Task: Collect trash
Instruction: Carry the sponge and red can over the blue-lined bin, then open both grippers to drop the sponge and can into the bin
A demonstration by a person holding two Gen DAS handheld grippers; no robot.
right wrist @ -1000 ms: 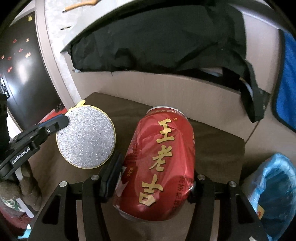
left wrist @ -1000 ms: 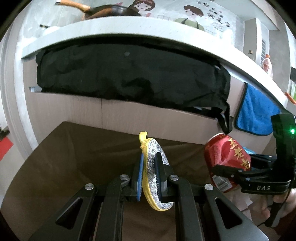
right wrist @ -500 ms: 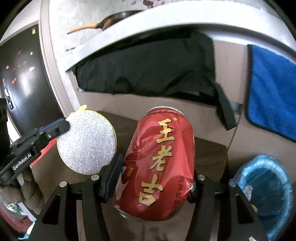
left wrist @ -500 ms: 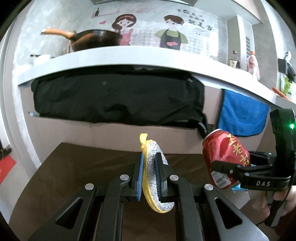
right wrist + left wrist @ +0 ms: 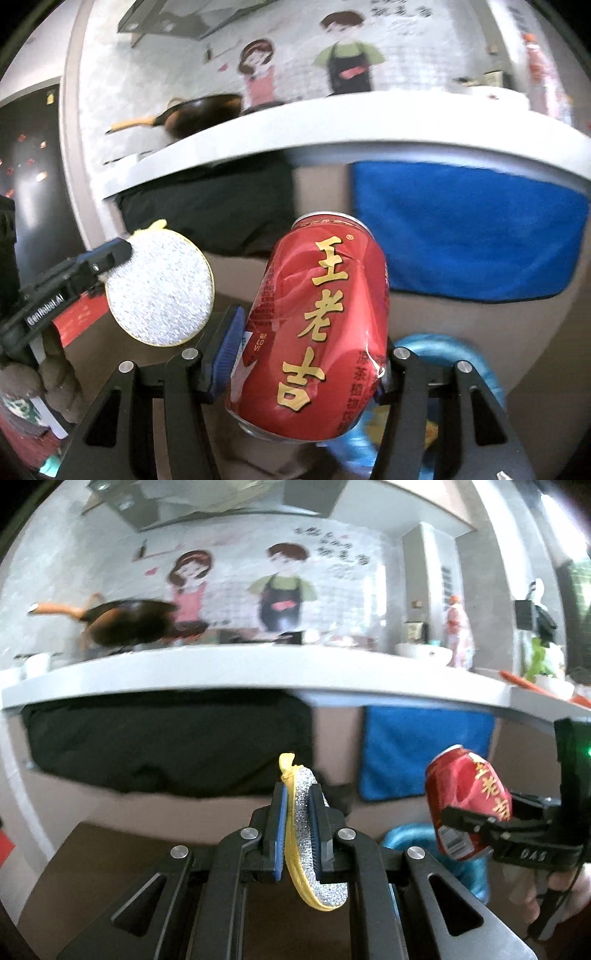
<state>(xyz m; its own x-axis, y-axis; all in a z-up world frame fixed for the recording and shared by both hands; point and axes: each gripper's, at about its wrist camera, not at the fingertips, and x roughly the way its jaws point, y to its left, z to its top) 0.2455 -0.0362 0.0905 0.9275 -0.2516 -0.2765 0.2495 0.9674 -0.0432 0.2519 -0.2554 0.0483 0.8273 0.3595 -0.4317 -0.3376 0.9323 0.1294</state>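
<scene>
L tool (image 5: pixel 298 823) is pressed nearly together, pinching a round silver scrub pad (image 5: pixel 314 845) w/ yellow rim, edge-on at centre-bottom of the L view. R tool (image 5: pixel 308 365) is pinching a dented red can (image 5: pixel 314 332), jaws held wide by its body, can tilted w/ top toward upper centre of the R view. Both items are in the air, well below the worktop (image 5: pixel 258 672) edge. A bin w/ blue liner (image 5: pixel 443 354) shows at lower right of the R view, partly hidden behind the can and tool; in the L view it sits lower right, between the two tools.

Judgement: carry phase, drop not yet done.

Risks:
- Can is creased and the pads grip only its lower half, so it could pivot or slip out on a quick swing, landing on the floor beside the bin.
- Pad is thin and floppy, and may cling to a finger on release or flutter past the rim.
- Tools are close; they could clash over the bin.
- Blur suggests speed, which would make overshoot likely.
</scene>
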